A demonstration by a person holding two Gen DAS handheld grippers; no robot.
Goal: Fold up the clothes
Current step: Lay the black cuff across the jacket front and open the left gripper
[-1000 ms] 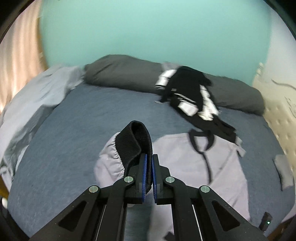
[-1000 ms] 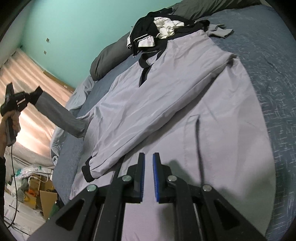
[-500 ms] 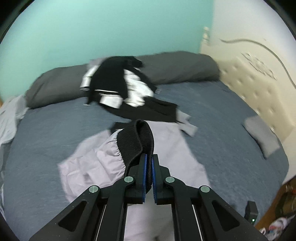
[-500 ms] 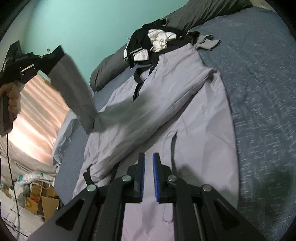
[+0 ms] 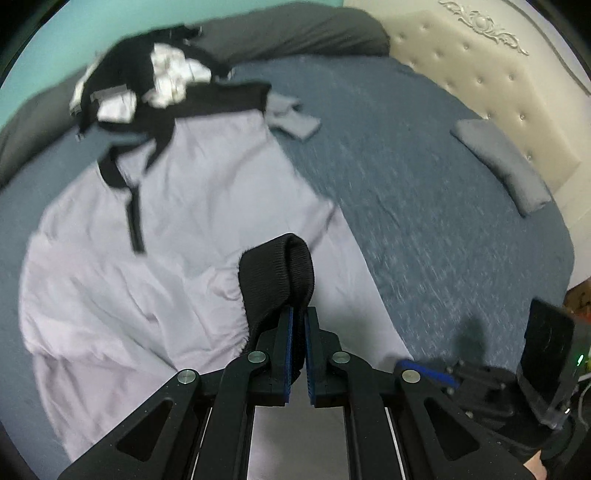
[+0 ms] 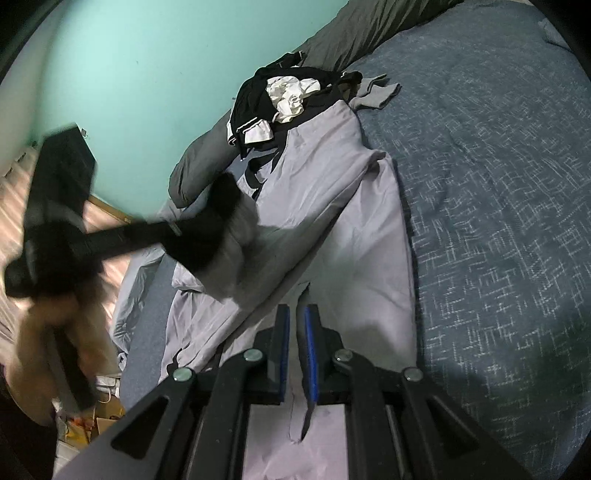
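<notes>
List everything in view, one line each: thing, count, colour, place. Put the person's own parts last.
shirt: one, pale lilac with black collar and placket, spread on the bed.
sleeve cuff: one, black ribbed, pinched in the left gripper, lifted over the shirt.
clothes pile: one heap, black and white, beyond the shirt's collar.
small cloth: one, grey, beside the pile.
folded item: one, grey, near the headboard.
bed sheet: one, blue-grey.
pillow: long, dark grey, along the wall.
headboard: one, cream, tufted.
wall: teal.
left gripper: black, blue pads, shut on the cuff.
right gripper: black, blue pads, nearly closed over the shirt's lower part.
hand: one, blurred, holding the left gripper's handle.
</notes>
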